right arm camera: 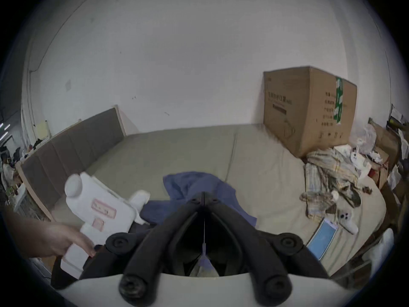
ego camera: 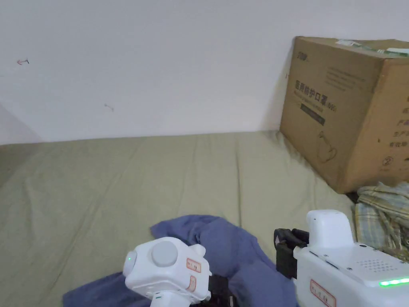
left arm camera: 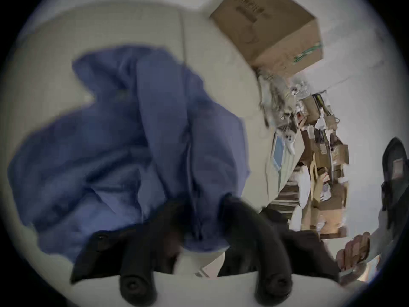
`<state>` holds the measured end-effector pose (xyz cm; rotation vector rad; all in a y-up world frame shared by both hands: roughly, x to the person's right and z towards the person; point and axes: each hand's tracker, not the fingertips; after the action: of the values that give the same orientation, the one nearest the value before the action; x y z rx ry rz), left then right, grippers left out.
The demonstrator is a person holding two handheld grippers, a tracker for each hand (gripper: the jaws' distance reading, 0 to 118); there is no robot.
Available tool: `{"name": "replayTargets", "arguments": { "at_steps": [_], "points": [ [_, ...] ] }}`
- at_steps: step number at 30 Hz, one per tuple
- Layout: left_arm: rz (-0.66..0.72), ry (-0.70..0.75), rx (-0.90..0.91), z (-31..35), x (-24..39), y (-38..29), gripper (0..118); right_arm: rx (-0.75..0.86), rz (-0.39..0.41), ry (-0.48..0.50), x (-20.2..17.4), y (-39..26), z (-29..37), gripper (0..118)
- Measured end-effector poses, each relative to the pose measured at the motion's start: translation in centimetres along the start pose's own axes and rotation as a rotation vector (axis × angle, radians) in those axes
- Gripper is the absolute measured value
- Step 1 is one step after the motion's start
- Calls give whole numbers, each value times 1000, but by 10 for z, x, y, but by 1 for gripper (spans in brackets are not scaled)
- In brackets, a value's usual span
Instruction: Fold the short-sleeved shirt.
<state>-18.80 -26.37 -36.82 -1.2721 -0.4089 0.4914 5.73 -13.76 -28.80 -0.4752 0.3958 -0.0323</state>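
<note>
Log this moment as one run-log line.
stage: pickup | blue shirt: crumpled on bed | left hand-held gripper: shut on shirt | right hand-held gripper: shut, empty

The left gripper [left arm camera: 203, 203] pinches the bunched blue shirt [left arm camera: 124, 148] on the bed [left arm camera: 44, 72], near a brown box [left arm camera: 270, 28].

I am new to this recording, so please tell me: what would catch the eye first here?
The crumpled blue shirt lies on the olive bed sheet, with the left gripper gripping its fabric. A big cardboard box stands in the far right corner, a checked cloth before it.
</note>
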Motion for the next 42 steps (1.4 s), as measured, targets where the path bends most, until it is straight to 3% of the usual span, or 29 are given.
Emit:
{"name": "replayTargets", "arguments": {
  "at_steps": [1, 2, 4, 9, 13, 14, 15, 16, 17, 18, 20, 25, 31, 32, 33, 34, 35, 39, 40, 42],
  "points": [
    [18, -7, 2, -4, -8, -7, 58, -15, -4, 0, 1, -3, -3, 2],
    [14, -3, 16, -2, -11, -11, 76, -25, -8, 0, 2, -6, -6, 1],
    [21, -37, 61, 11, -15, -21, 96, -42, -11, 4, 2, -10, -10, 1],
    [-92, -40, 307, 96, -12, -24, 96, -53, -25, 17, -4, -7, -16, 2],
    [-197, 148, 612, 182, -15, -49, 94, -33, -10, 27, -14, -2, -17, 2],
    [-199, 209, 667, 199, -19, -58, 87, -30, -6, 29, -16, -1, -17, 2],
    [-196, 240, 711, 212, -25, -66, 71, -28, -3, 33, -18, 0, -18, 2],
    [-183, 248, 746, 224, -34, -74, 36, -27, 0, 37, -21, 1, -19, 2],
    [-157, 261, 757, 234, -43, -79, 8, -28, 2, 42, -23, 2, -21, 2],
    [-135, 279, 754, 239, -51, -82, 1, -28, 4, 45, -25, 2, -23, 2],
    [-65, 378, 731, 247, -71, -86, 0, -33, 11, 51, -30, 2, -28, 1],
    [68, 468, 558, 232, -123, -60, 0, -52, 20, 64, -38, 1, -40, 1],
    [248, 453, 306, 163, -203, -2, 0, -84, 21, 57, -34, -4, -51, 2],
    [258, 471, 278, 152, -211, 6, 4, -94, 22, 49, -31, -6, -54, 2],
    [256, 493, 265, 143, -216, 12, 24, -102, 22, 40, -28, -8, -56, 2],
    [261, 494, 245, 131, -222, 18, 77, -113, 19, 28, -25, -9, -60, 2],
    [254, 488, 240, 122, -232, 24, 102, -123, 15, 19, -21, -10, -64, 2],
    [175, 468, 210, 99, -232, 29, 101, -164, -36, -2, -2, -12, -88, 2],
    [152, 461, 201, 93, -230, 29, 96, -180, -68, -2, 4, -12, -99, 2],
    [130, 433, 240, 95, -225, 22, 70, -198, -113, -15, 16, -8, -123, 2]
  ]
}}
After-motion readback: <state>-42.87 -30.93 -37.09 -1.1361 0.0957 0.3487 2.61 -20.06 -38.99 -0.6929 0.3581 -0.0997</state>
